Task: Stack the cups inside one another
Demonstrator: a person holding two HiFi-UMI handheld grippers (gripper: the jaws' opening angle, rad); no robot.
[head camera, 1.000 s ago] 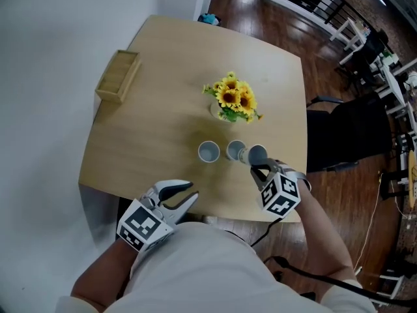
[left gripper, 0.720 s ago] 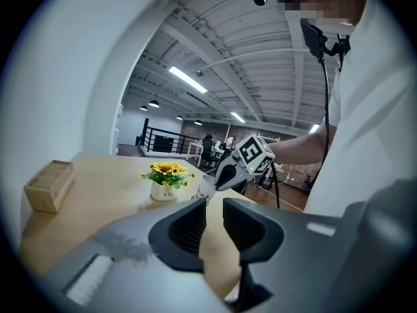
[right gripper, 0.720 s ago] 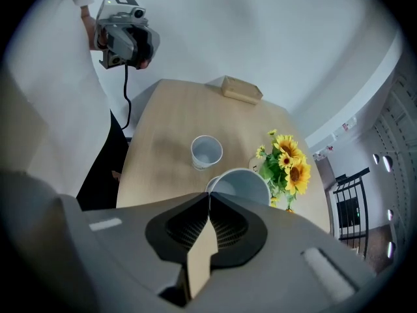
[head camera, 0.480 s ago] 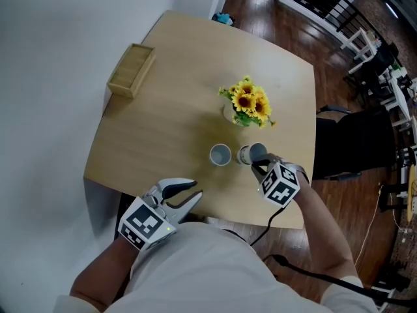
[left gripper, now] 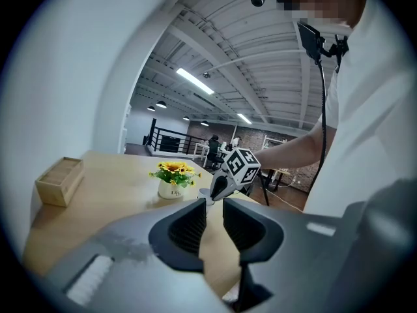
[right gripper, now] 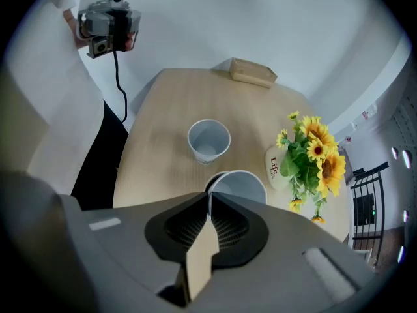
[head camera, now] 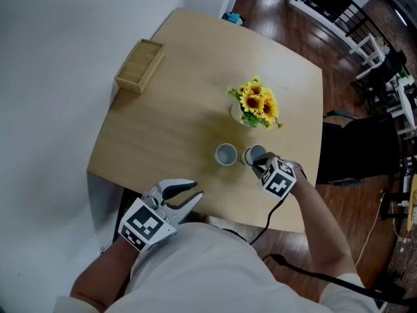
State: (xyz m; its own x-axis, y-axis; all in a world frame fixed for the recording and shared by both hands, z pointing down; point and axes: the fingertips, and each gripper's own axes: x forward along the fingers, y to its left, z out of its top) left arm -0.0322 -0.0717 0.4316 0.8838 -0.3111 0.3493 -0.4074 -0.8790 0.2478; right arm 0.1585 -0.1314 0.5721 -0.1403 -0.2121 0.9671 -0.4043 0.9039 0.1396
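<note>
A white paper cup stands upright on the wooden table, also shown in the right gripper view. Just right of it, my right gripper is shut on the rim of a second cup. In the right gripper view the jaws pinch that cup's wall. The held cup sits in or right over a third cup; how deep I cannot tell. My left gripper hovers at the table's near edge, its jaws slightly apart and holding nothing.
A white pot of sunflowers stands just behind the cups. A wooden box lies at the table's far left edge. A black chair stands right of the table, and a white wall runs along the left.
My right gripper has carried its cup leftward from beside the middle cup to onto or over it. The left gripper has stayed put.
</note>
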